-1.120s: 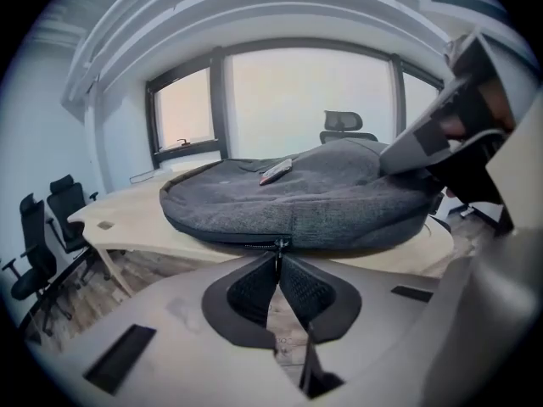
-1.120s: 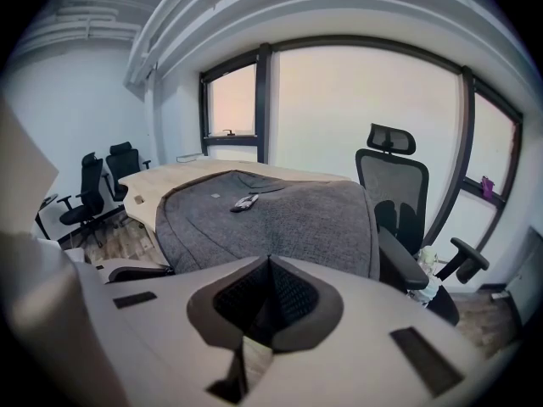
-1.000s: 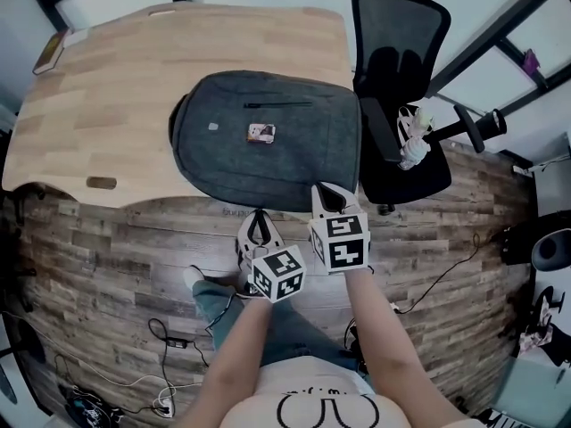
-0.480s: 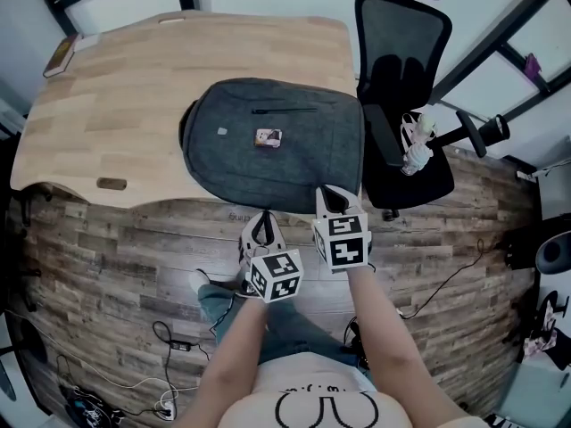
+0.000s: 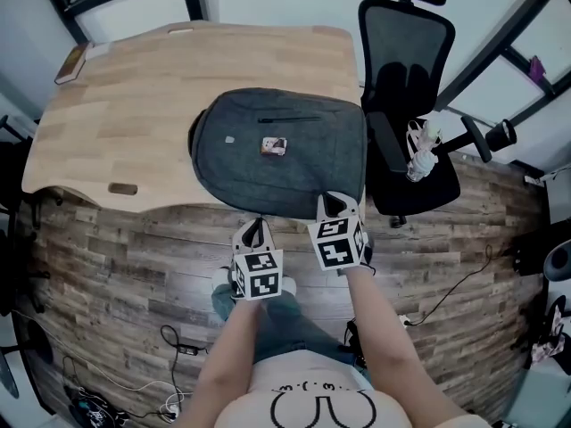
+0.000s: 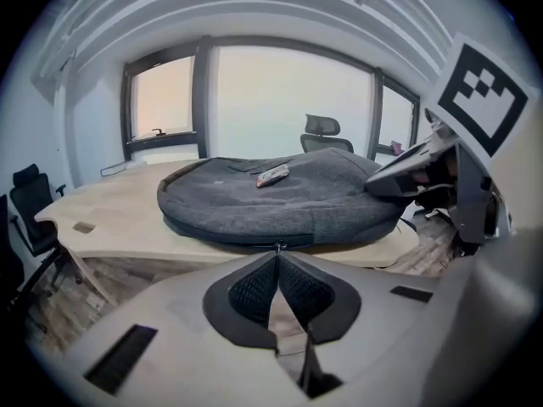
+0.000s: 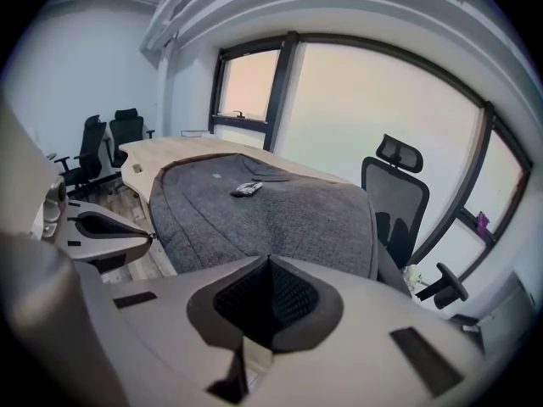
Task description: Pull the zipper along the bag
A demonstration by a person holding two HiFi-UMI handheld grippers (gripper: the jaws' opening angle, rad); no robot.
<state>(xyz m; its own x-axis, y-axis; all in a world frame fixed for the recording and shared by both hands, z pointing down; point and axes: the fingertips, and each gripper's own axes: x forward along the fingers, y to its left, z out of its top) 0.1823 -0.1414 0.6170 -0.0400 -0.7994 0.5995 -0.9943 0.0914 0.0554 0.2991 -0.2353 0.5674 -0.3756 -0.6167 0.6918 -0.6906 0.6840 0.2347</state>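
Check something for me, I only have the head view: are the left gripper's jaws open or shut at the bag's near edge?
Observer: Shut. In the left gripper view, the left gripper has its pads pressed together, tips level with the dark seam along the side of the bag.
Operator: Is it holding a zipper pull?
Observer: A small dark bit sits right at the tips; I cannot tell whether it is pinched.
Operator: And the other one?
Observer: The right gripper is shut too, with nothing between its pads, pointing across the bag's top.
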